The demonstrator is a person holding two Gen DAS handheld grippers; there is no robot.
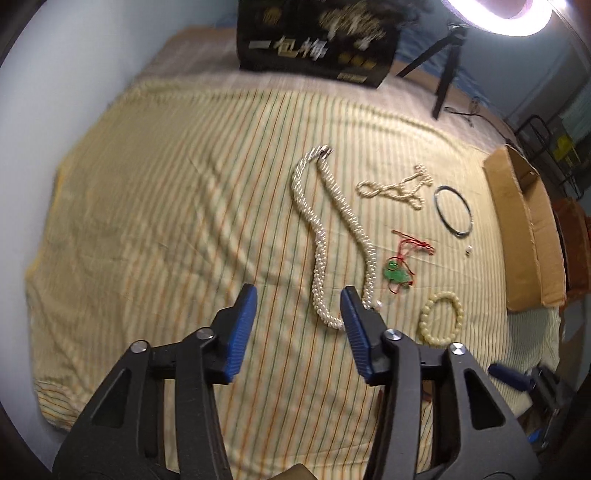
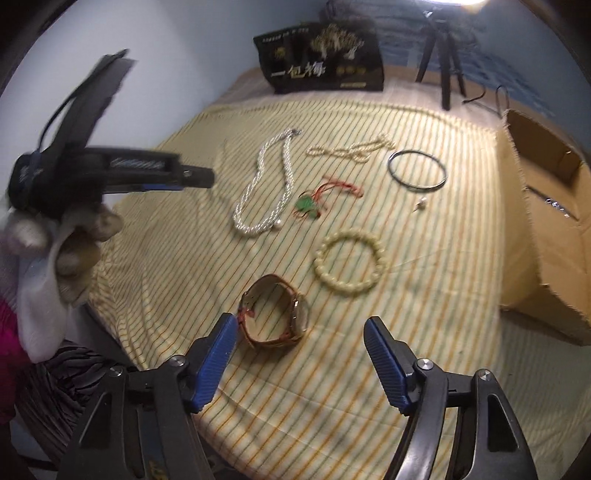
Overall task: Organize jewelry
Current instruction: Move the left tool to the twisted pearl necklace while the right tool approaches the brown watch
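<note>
Jewelry lies on a striped yellow cloth [image 1: 166,221]. A long white pearl necklace [image 1: 321,236] [image 2: 258,192] lies in the middle. Beside it are a smaller pearl strand [image 1: 395,188] [image 2: 351,149], a dark thin bangle [image 1: 452,212] [image 2: 417,170], a green pendant on red cord [image 1: 397,273] [image 2: 310,203], a cream bead bracelet [image 1: 441,319] [image 2: 349,264] and a small earring [image 2: 421,205]. A brown-strap watch [image 2: 275,314] lies just ahead of my open right gripper [image 2: 299,332]. My open, empty left gripper [image 1: 299,306] hovers at the necklace's near end.
An open cardboard box [image 1: 524,221] [image 2: 546,206] sits at the cloth's right edge. A black printed bag [image 1: 317,40] [image 2: 325,55] and a tripod [image 1: 443,66] [image 2: 441,55] stand at the back. A ring light [image 1: 498,14] glares at the top right.
</note>
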